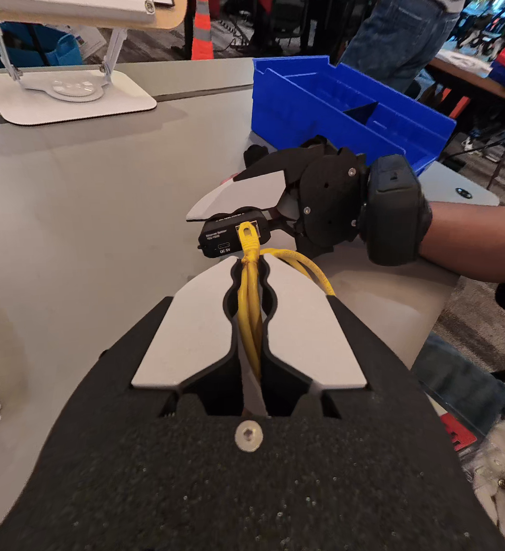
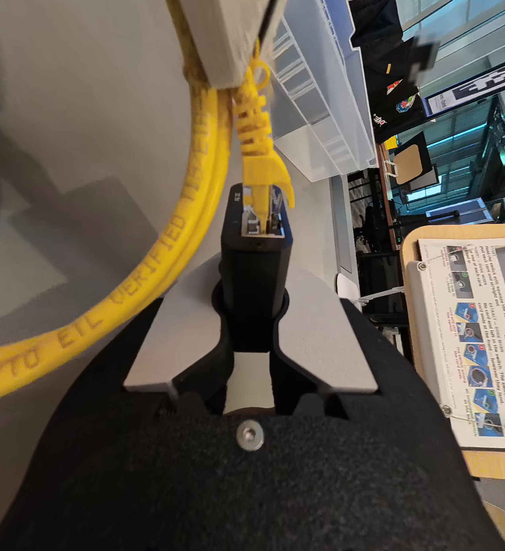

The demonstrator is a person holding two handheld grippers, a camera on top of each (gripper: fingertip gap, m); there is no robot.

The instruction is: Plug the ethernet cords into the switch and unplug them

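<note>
Left wrist view: the left gripper (image 1: 249,262) is closed on the yellow ethernet cord (image 1: 249,301), both pads pressing a doubled run of it just behind the boot, with a loop of the cord curving off to the right. The cord's plug (image 1: 246,234) sits in the port of the small black switch (image 1: 233,235), which the right gripper (image 1: 215,219) clamps from the right just above the grey table (image 1: 81,208); a blue bin (image 1: 334,104) stands behind it. Here the cord's long axis runs straight away from the camera along the fingers, plug end pointing forward into the switch, while the switch lies crosswise with its port face turned toward the camera. Right wrist view: the right gripper (image 2: 251,298) is closed on the switch (image 2: 254,268), its pads pressed on the two flanks, and the switch's long axis runs forward along the fingers with the port end pointing away. The plug (image 2: 257,202) enters that port from the far side, its boot and tab standing outside the metal rim, so whether it has latched cannot be told. The cord (image 2: 170,253) sweeps round in a wide arc at the left. By my reading, one plug is at or in its port; whether this is the plugging or the unplugging step, the pictures do not say.
</note>
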